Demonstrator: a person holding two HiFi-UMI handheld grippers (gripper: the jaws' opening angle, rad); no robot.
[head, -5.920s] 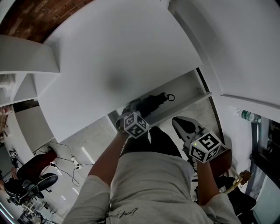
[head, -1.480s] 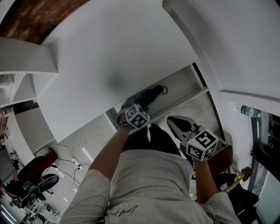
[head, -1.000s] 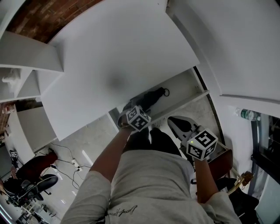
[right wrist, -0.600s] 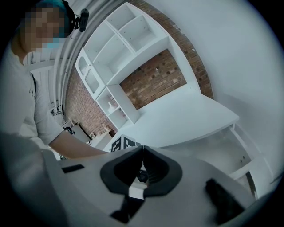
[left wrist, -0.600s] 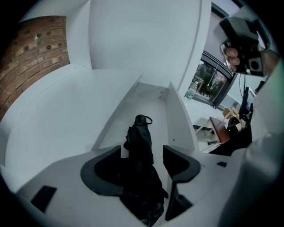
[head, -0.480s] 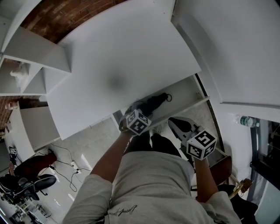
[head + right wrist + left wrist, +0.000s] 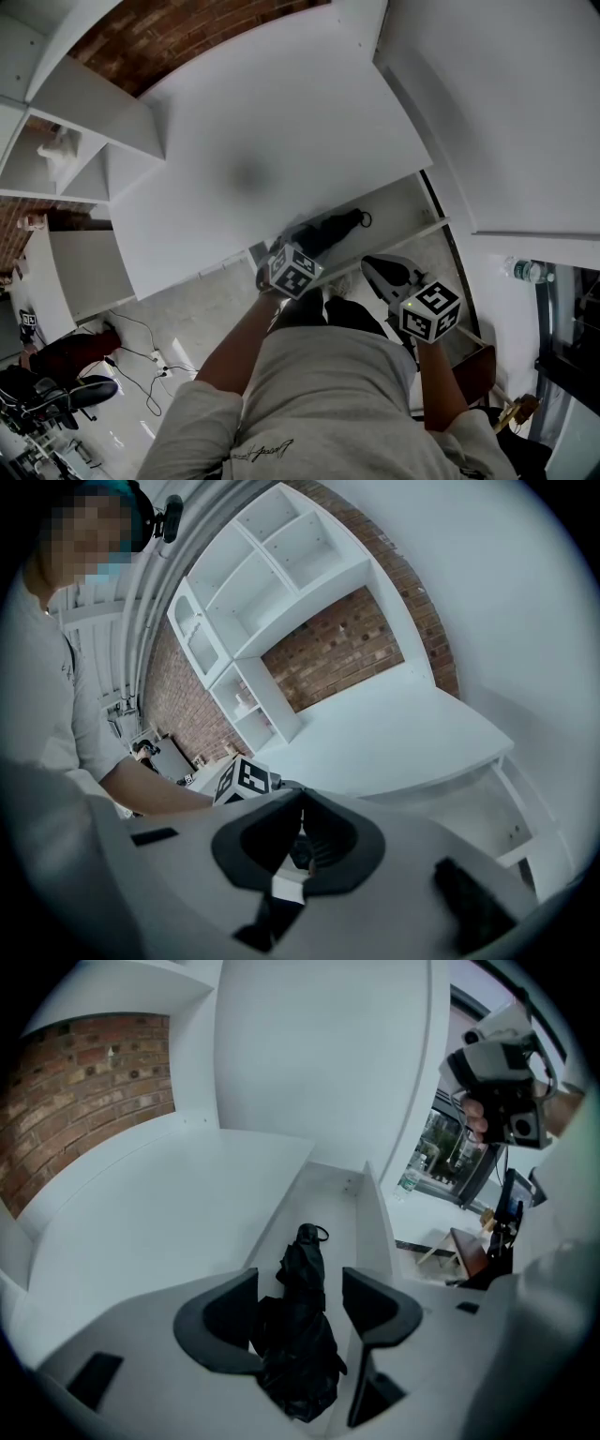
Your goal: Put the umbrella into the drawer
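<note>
Your folded black umbrella (image 7: 302, 1354) is limp cloth, matt, creased and rumpled. The open white drawer (image 7: 370, 1227) it lies in looks like smooth painted board, matt with only a faint sheen, and the broad white desk top (image 7: 262, 141) has the same finish. The jaws of your left gripper (image 7: 299, 1279) are dark grey plastic, smooth and dull. Your right gripper (image 7: 301, 810) has the same matt plastic, set in a paler grey plastic body. The red-brown brick wall (image 7: 84, 1072) is rough and unglazed. Your grey shirt (image 7: 319, 403) is soft matt cloth. The pale floor (image 7: 178, 309) looks like speckled stone or tile.
</note>
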